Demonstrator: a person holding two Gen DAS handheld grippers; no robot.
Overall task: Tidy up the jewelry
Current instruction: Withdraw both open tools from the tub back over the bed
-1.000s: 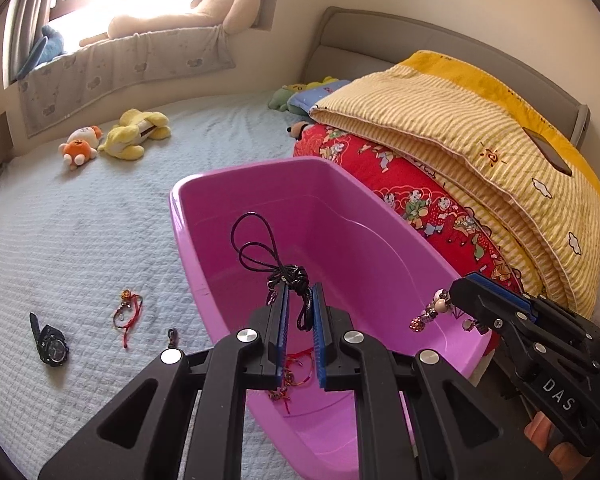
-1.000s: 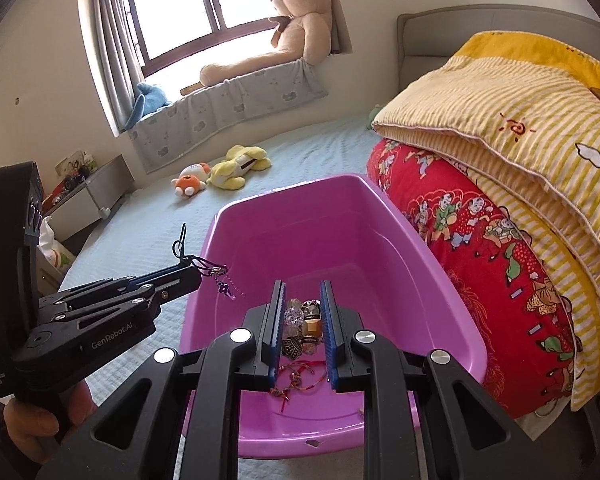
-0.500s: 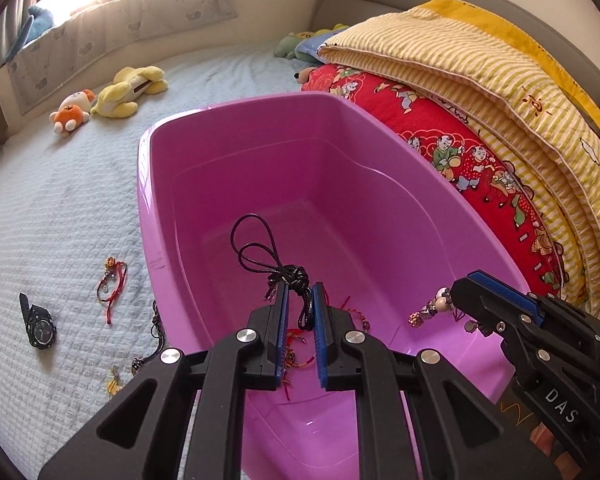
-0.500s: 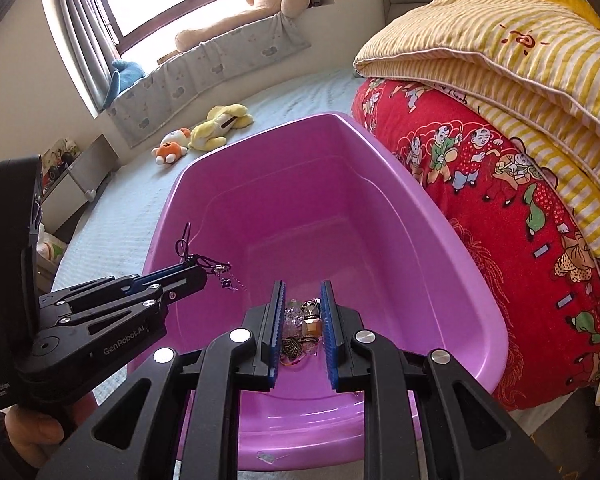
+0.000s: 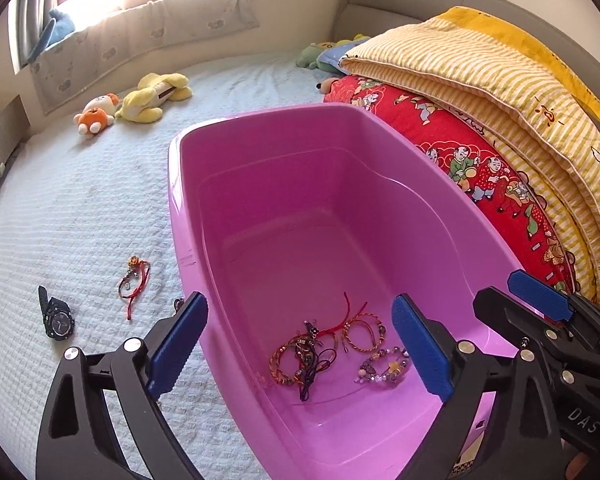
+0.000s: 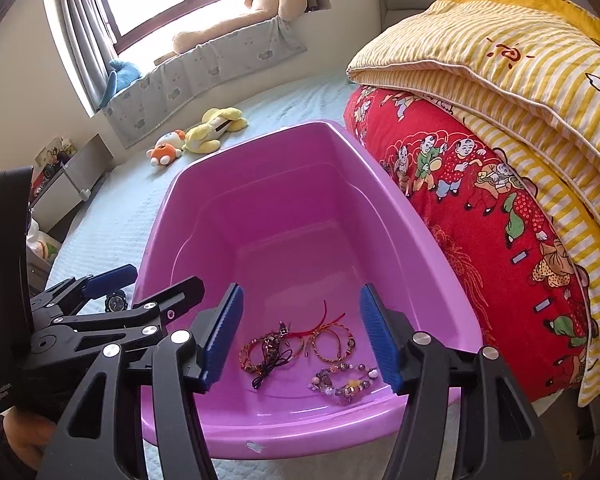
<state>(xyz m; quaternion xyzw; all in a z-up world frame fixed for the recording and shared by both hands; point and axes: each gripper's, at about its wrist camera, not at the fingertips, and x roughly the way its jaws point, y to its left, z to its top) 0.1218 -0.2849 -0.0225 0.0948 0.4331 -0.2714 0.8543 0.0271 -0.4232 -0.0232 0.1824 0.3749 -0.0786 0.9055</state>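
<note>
now, over on the far left, a black watch (image 5: pixel 56 318) is lying on the bed's pale quilt (image 5: pixel 80 208), and just right of it a red string bracelet (image 5: pixel 134 286) is sitting near the pink tub's outer wall. next along, the left tongs (image 5: pixel 300 350) are hanging wide open with nothing between the blue pads (image 5: pixel 176 344), straddling the tub's near left wall. moving into the pink tub (image 6: pixel 284 152), the jewelry is resting on its floor at the near end: a tangle of red and beaded bracelets with a dark cord (image 6: pixel 266 354) on the left, a braided bracelet (image 6: pixel 334 344) just beside it, and a purple bead bracelet (image 6: pixel 342 380) nearest the front wall. the right tongs (image 6: pixel 302 338) are gaping open too, empty, hovering above that pile. further right, a red printed quilt (image 6: pixel 480 216) is pressing against the tub's side, with a yellow striped quilt (image 6: pixel 520 64) folded on top.
</note>
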